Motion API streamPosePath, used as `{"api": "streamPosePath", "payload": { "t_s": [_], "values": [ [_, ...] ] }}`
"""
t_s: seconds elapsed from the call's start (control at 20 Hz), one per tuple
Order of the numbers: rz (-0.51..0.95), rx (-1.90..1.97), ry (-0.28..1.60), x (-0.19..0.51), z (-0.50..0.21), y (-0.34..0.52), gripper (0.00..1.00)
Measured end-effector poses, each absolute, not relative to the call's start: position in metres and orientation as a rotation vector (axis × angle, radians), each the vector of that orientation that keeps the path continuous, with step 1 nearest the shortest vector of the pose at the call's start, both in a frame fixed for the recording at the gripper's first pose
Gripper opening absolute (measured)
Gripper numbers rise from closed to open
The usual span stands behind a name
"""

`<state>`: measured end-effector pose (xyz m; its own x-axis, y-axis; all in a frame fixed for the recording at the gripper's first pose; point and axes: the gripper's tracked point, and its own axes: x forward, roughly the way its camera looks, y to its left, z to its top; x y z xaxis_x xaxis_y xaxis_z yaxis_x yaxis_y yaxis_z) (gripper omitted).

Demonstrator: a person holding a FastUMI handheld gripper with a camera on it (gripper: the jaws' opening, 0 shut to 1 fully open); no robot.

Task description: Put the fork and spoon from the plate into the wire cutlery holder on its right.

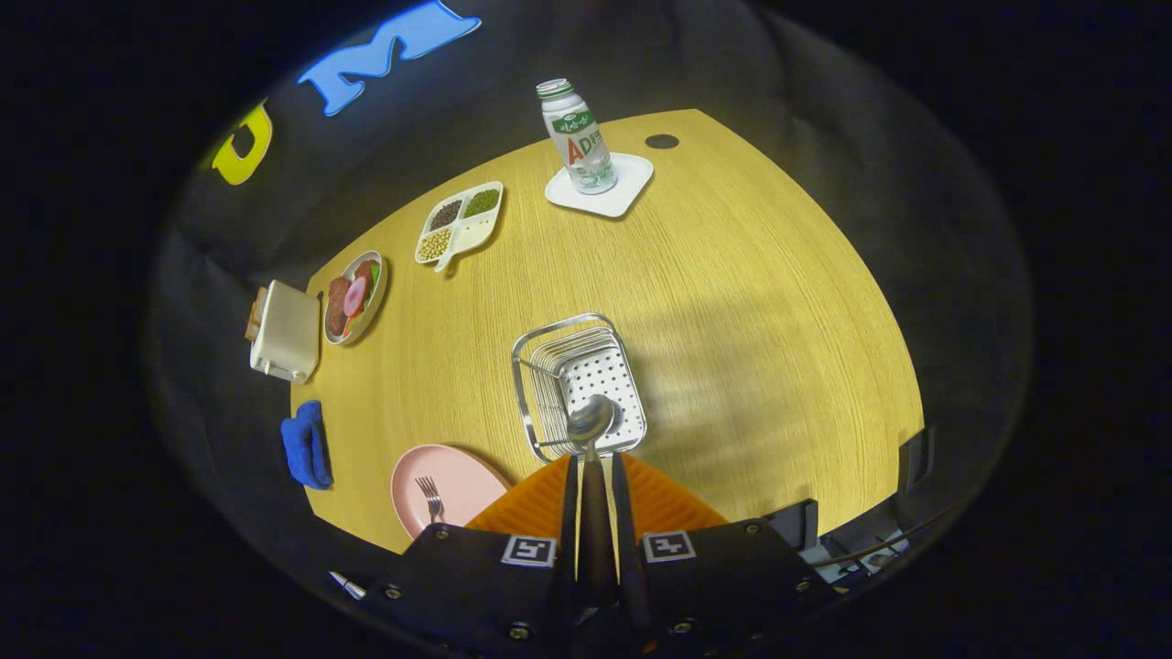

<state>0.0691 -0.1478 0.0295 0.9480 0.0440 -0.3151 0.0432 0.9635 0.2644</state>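
1. Gripping the shiny metal spoon (591,423) by its handle, the gripper (595,476) has both fingers pressed close on it; bowl end points straight ahead, away from the fingers, long axis in line with them.
2. Spoon bowl sits over the near edge of the chrome wire cutlery holder (577,384); cannot tell if it touches the wire or hovers above it.
3. Holder has a perforated white tray as its floor; nothing else visible inside it.
4. Silver metal fork (428,497) lies on the round pink plate (458,476), tines pointing away from the gripper, handle end hidden by the gripper body; plate is just to the holder's left, near the table edge.
5. Orange ribbed mat (659,503) lies under the fingers, between the plate and the holder's near side.
6. Light wooden table (732,302) carries everything.
7. Farther back: white three-part dish (461,224) with dark, green and yellow beans; oval plate of mixed food (355,297); cream toaster (286,331) beside it with toast in its far end; blue cloth (305,445) at the left edge.
8. White plastic bottle with green cap (575,135) stands upright on a white square coaster (601,185), well beyond the holder.
9. Nothing stands between the spoon and the holder's opening.
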Motion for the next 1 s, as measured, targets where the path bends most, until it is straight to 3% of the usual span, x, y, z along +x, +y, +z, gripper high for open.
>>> {"api": "streamPosePath", "payload": {
  "t_s": [0.55,1.0],
  "values": [
    [0.087,0.28,0.254,0.015,0.033,-0.12,0.2],
    [0.24,0.151,0.364,0.028,-0.034,-0.003,0.2]
  ]
}}
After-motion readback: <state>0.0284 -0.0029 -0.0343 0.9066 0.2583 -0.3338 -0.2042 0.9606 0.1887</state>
